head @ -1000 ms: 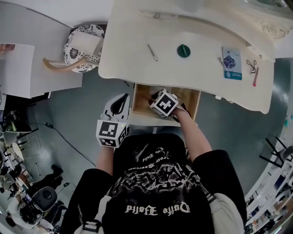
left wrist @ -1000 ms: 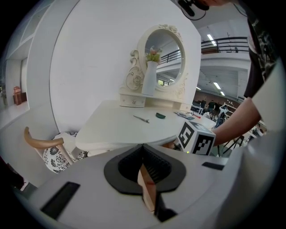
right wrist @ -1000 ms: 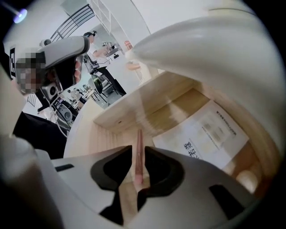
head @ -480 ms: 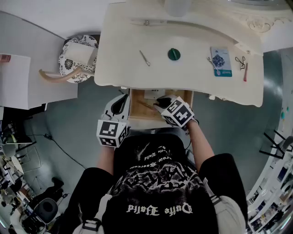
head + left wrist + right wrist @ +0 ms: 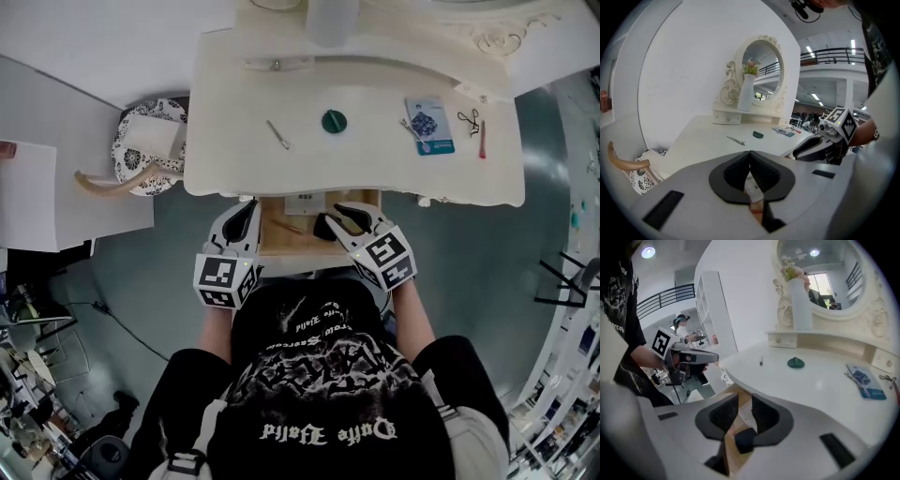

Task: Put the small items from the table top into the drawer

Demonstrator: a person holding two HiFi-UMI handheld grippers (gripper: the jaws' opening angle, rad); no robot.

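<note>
Pointing down toward the open drawer (image 5: pixel 281 242), the left gripper (image 5: pixel 246 212) has jaws together, the right gripper (image 5: pixel 336 222) jaws apart, empty.

Drawer (image 5: pixel 286 230): rear part hidden under table top (image 5: pixel 375 159); right side covered by right gripper (image 5: pixel 337 217). Contents: one thin item (image 5: pixel 289 226) visible, too small to ID. Far-right of table top: black item (image 5: pixel 467 118) and red item (image 5: pixel 482 139) too small to ID. Vase (image 5: pixel 330 19) cut off by top edge, head view.
</note>
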